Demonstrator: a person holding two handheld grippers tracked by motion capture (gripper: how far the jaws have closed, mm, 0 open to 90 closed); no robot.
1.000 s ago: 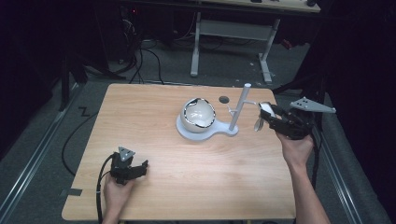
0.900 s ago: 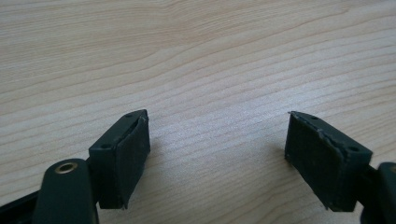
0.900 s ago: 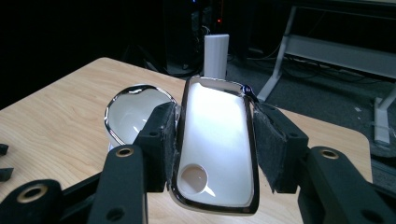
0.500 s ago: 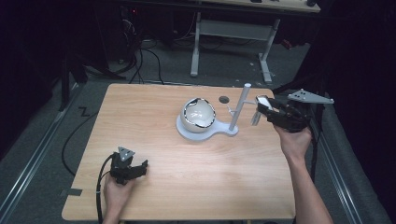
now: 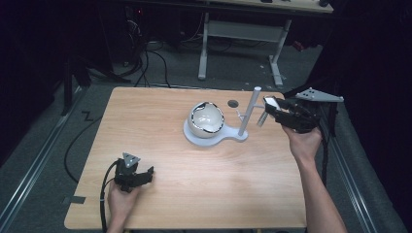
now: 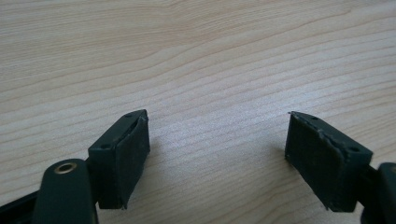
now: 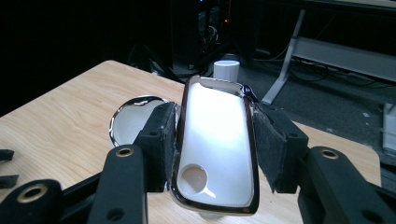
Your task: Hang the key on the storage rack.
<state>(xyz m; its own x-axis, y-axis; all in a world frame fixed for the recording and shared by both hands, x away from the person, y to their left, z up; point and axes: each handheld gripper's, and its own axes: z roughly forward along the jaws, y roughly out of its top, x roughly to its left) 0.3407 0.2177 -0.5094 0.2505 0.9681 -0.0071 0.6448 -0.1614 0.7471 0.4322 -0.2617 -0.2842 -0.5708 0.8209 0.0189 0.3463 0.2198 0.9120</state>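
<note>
While the right gripper point(image 7: 215, 154) clamps a glossy white, chrome-rimmed handle-shaped piece point(image 7: 215, 144) by its edges just beside the white post point(image 5: 248, 111) of the stand point(image 5: 214, 138), that slick rim could slip or knock the post. Beyond the post sits the white bowl point(image 5: 206, 119). The piece's lower end is cut off, and the left gripper point(image 6: 217, 154) rests open, well apart.
</note>
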